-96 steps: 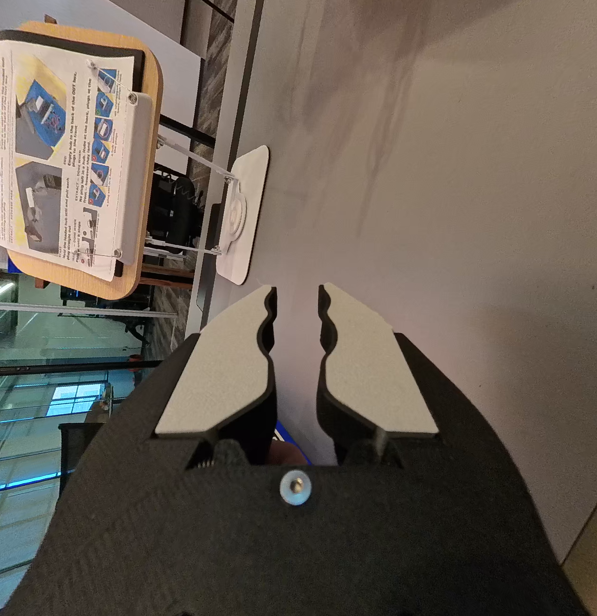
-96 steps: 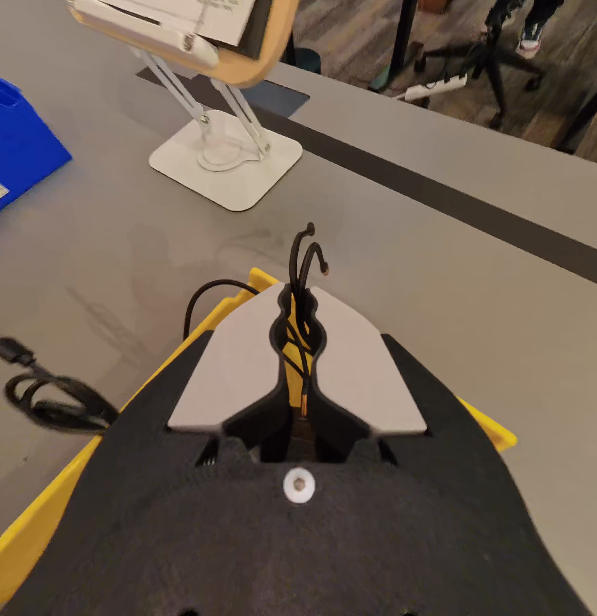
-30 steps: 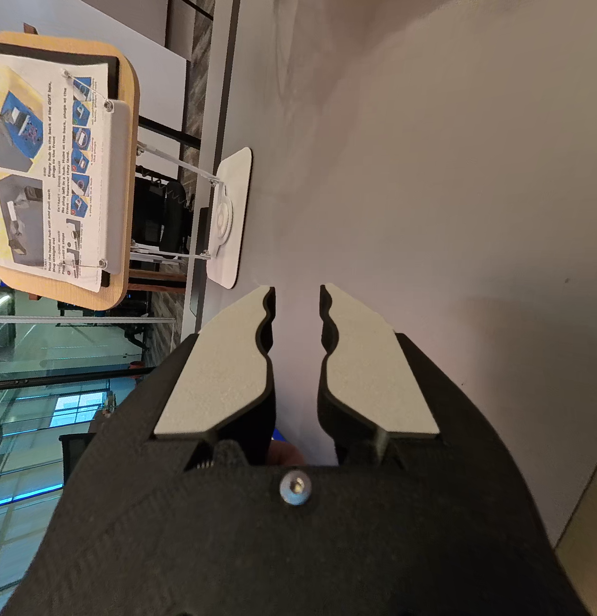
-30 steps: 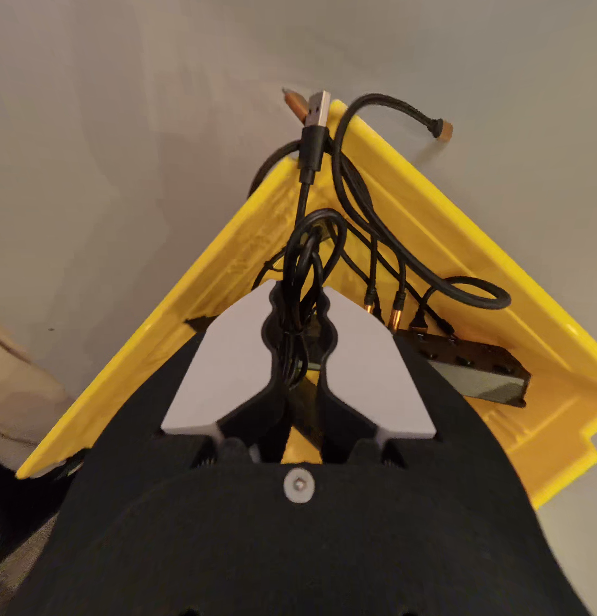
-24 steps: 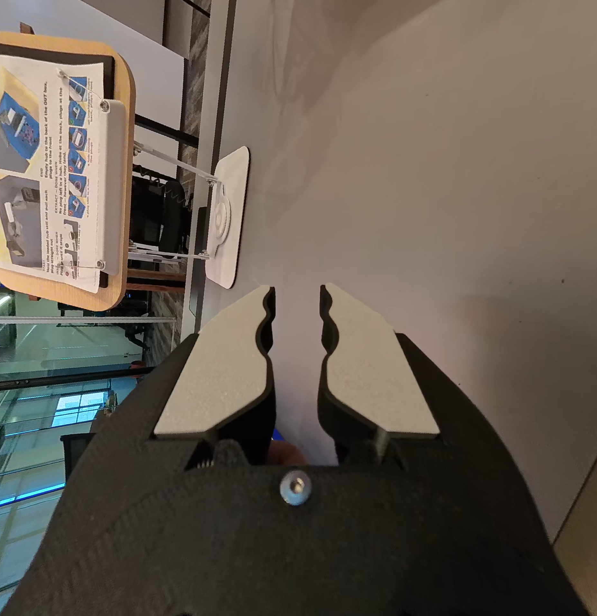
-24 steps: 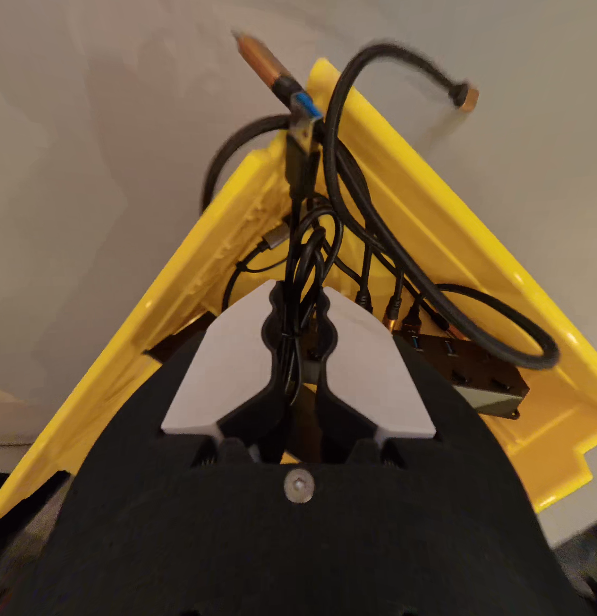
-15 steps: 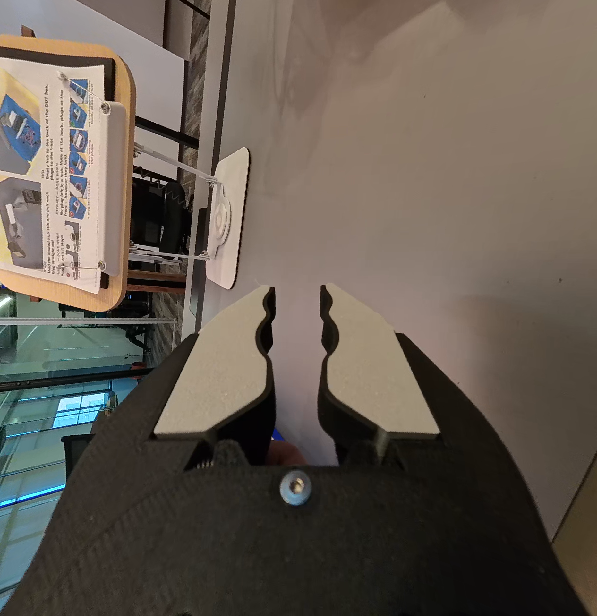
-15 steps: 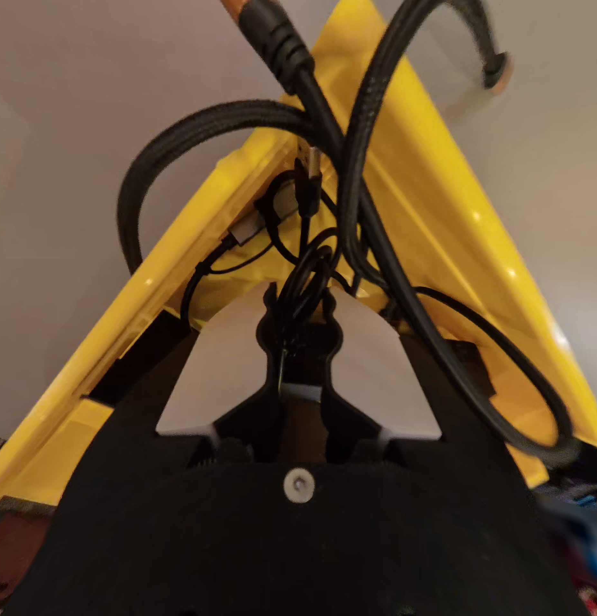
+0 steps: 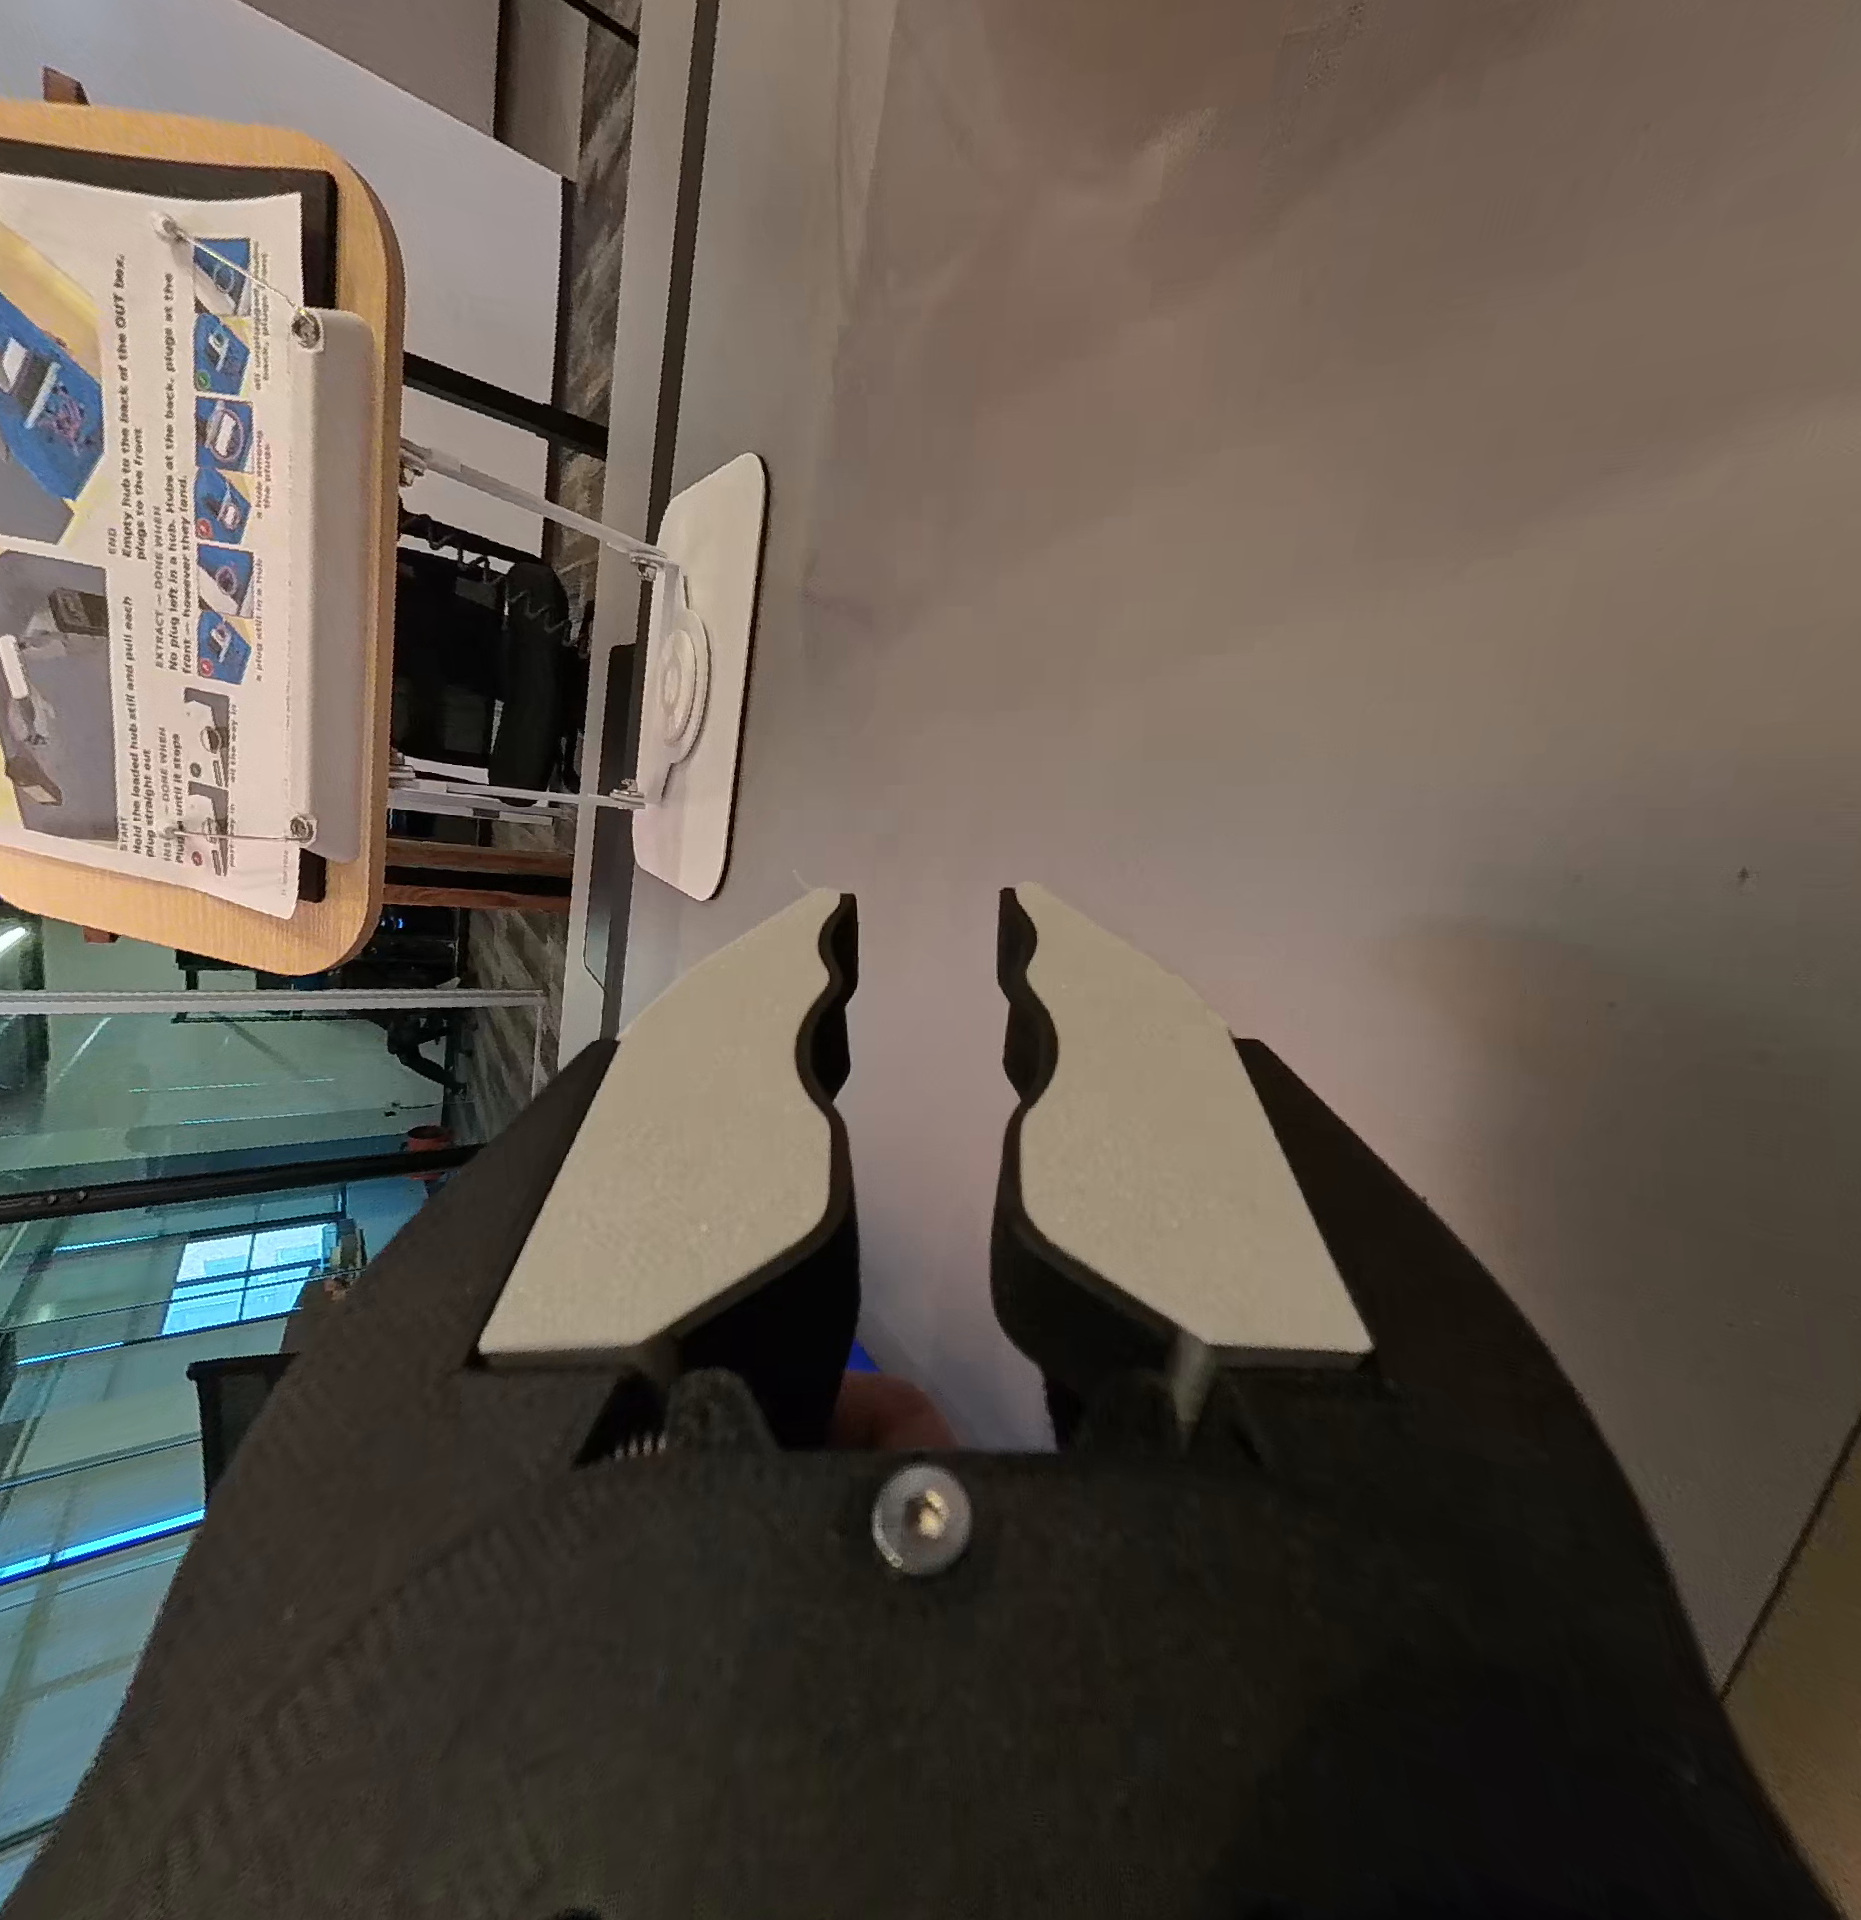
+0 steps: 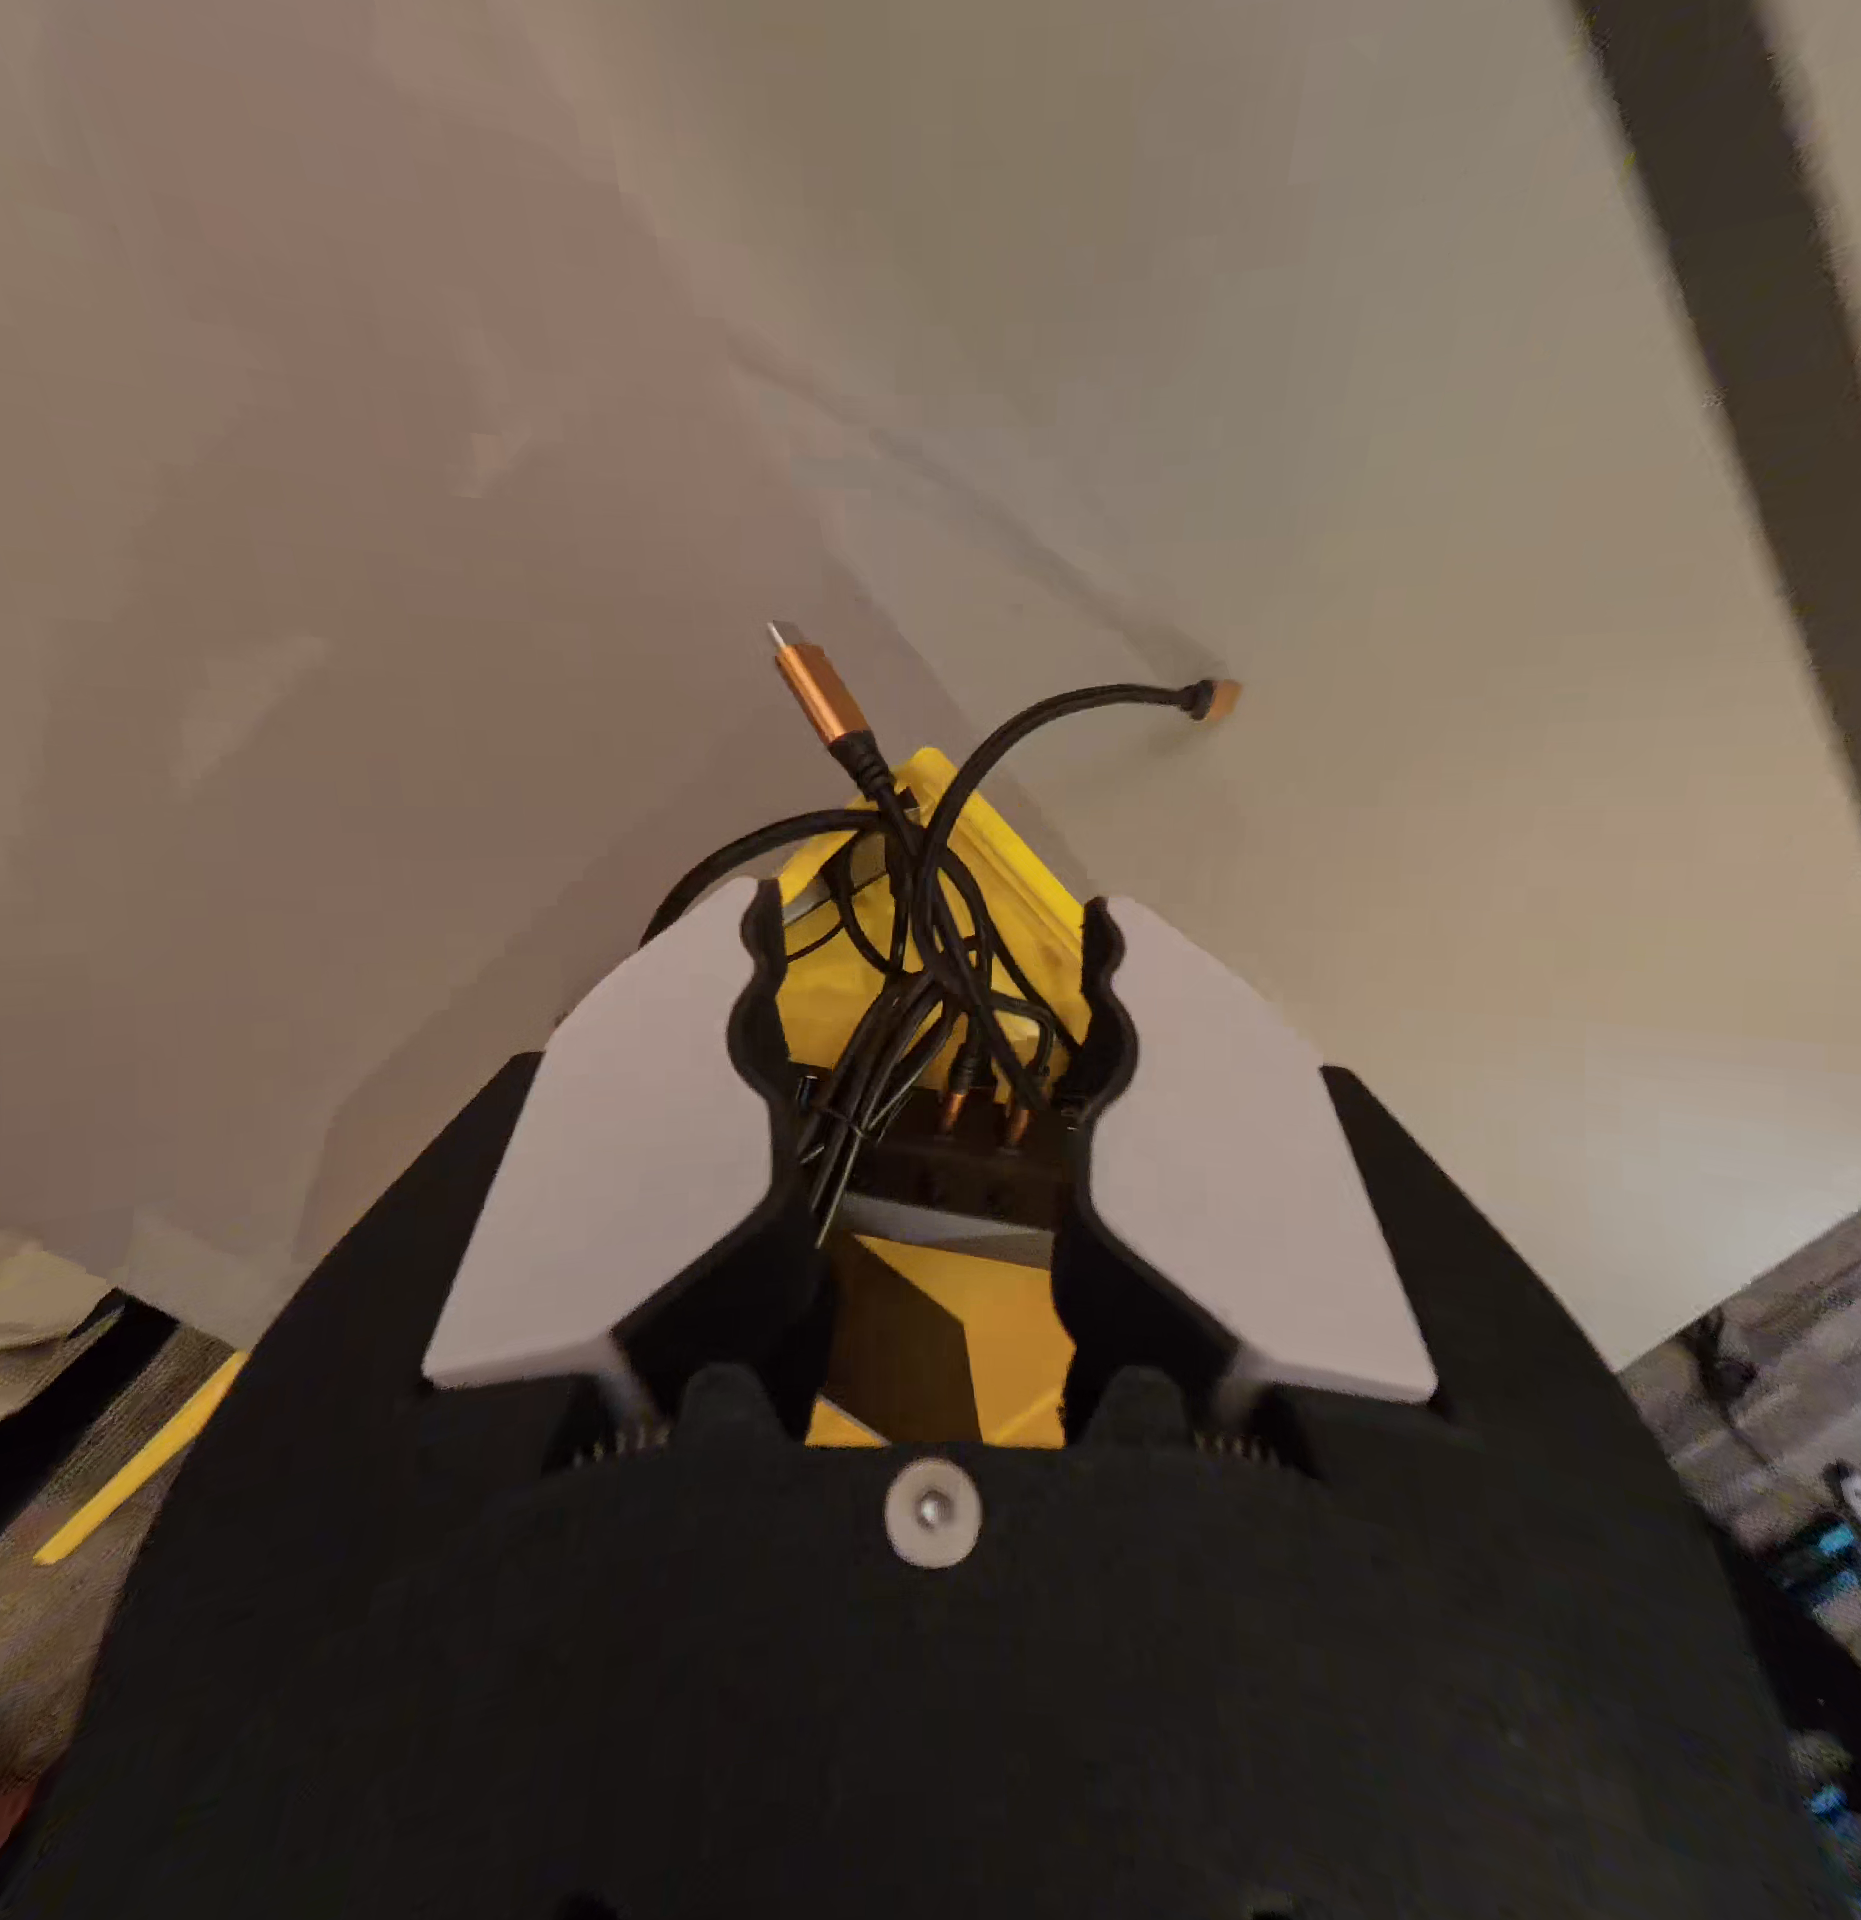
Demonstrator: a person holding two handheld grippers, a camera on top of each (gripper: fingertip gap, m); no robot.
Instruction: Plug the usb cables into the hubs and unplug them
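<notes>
**Let go of the cables and backed off**

Opened the right claw (image 10: pixel 928 904) wide since a moment ago, dropped the bunch of black cables (image 10: pixel 910 997) that was pinched inside, and pulled back. Holds nothing now, fingers far apart. Kept the left claw (image 9: pixel 926 902) where it was: fingers partly apart, nothing between them, out over the bare grey table (image 9: pixel 1321 520), near the white foot (image 9: pixel 702 675) of a paper stand (image 9: pixel 178 520) on the far left.

Under the right claw, from big to small:
- yellow bin (image 10: pixel 1009 862) on the table
- black hub (image 10: pixel 957 1174) lying inside it, on the near side
- cable bunch piled over the hub and spilling past the far corner of the bin
- long orange plug (image 10: pixel 817 691) poking out past that far corner
- two orange plugs (image 10: pixel 952 1107) that look pushed into the hub
- tiny plug (image 10: pixel 1212 698) out past the bin on the far right

What might go wrong from here:
- Could grab a whole knot again and not just one plug, with everything so tangled.
- Could drag the hub up or tip the bin, with nothing holding the hub down and the left claw well away.
- Could yank out the two plugged ends by tugging a loop.
- Could bend a plug by pushing it in crooked.

Safer, probably, to bring the left claw over first and hold the hub still.
</notes>
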